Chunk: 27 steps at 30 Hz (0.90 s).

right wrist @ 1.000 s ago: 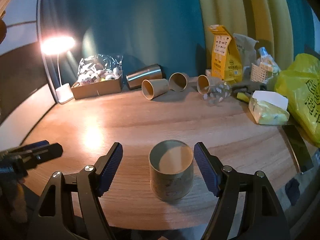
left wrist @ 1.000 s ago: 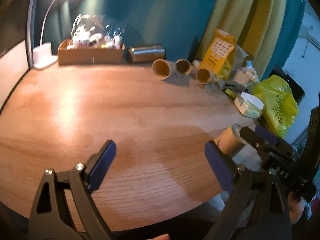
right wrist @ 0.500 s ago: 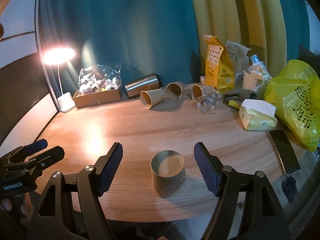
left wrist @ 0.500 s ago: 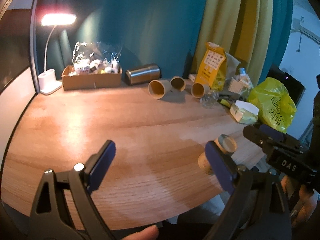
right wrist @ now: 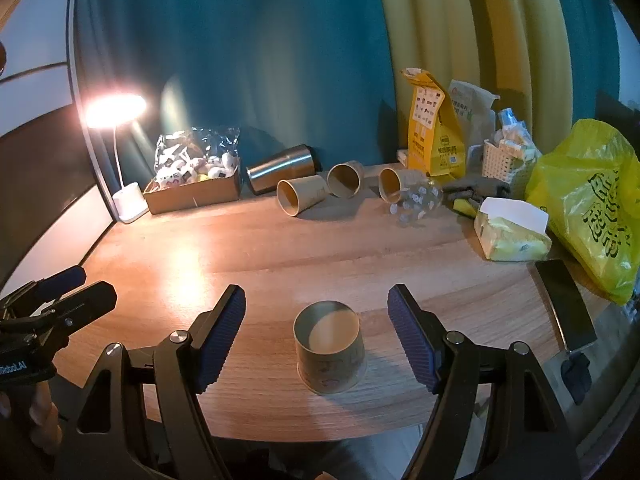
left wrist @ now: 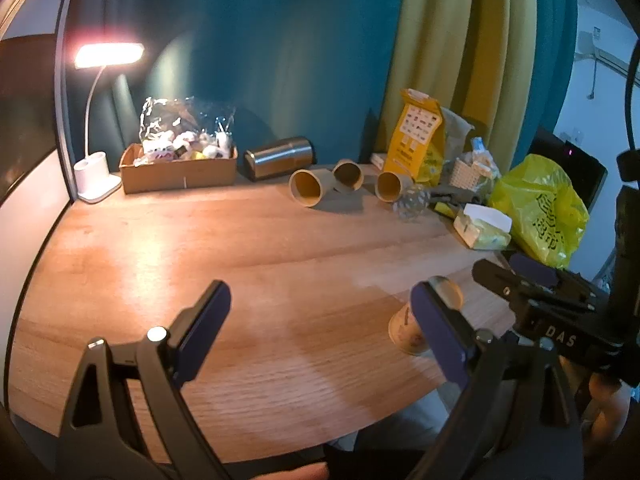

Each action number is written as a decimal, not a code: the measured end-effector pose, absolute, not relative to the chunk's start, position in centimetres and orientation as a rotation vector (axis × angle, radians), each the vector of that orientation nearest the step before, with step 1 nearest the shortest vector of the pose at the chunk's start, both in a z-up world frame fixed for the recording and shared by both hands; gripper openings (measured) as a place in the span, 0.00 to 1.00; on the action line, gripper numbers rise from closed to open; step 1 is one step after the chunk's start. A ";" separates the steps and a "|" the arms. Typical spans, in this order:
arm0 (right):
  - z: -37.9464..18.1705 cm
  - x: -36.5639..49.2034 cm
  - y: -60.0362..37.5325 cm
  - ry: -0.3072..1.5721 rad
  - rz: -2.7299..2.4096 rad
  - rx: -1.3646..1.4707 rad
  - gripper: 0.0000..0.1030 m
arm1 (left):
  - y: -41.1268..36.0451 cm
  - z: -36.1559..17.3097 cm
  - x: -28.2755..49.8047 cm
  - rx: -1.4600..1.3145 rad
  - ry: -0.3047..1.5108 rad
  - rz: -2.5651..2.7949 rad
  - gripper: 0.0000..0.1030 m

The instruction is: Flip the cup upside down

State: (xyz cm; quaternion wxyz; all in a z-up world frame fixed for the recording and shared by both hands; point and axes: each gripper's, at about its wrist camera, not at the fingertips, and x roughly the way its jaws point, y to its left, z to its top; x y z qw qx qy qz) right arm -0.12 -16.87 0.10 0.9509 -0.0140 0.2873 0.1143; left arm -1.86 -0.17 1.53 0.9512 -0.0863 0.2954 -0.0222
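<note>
A brown paper cup (right wrist: 330,347) stands upside down near the front edge of the wooden table (right wrist: 280,256), its base facing up. It also shows in the left wrist view (left wrist: 412,326), partly behind my left finger. My right gripper (right wrist: 316,334) is open, its blue pads either side of the cup and clear of it. My left gripper (left wrist: 320,334) is open and empty over the table's front left; it shows in the right wrist view (right wrist: 60,292) at the left.
At the back lie three paper cups (right wrist: 301,197) on their sides, a steel tumbler (right wrist: 280,168), a cardboard box (right wrist: 192,192) and a lit lamp (right wrist: 116,106). A tissue pack (right wrist: 512,232), yellow bag (right wrist: 592,204) and phone (right wrist: 566,306) sit at the right.
Both grippers have drawn back and up from the table. The cup looks smaller and farther in the right wrist view; it stays upside down and free between the open pads.
</note>
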 end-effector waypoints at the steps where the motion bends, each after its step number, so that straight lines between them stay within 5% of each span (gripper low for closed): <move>1: 0.1 -0.1 -16.9 0.586 0.235 -0.029 0.74 | -0.1 1.5 -1.9 -0.175 0.601 -0.047 0.90; 27: -0.3 -0.2 -17.0 0.597 0.244 -0.024 0.75 | -0.2 1.6 -2.0 -0.184 0.610 -0.018 0.90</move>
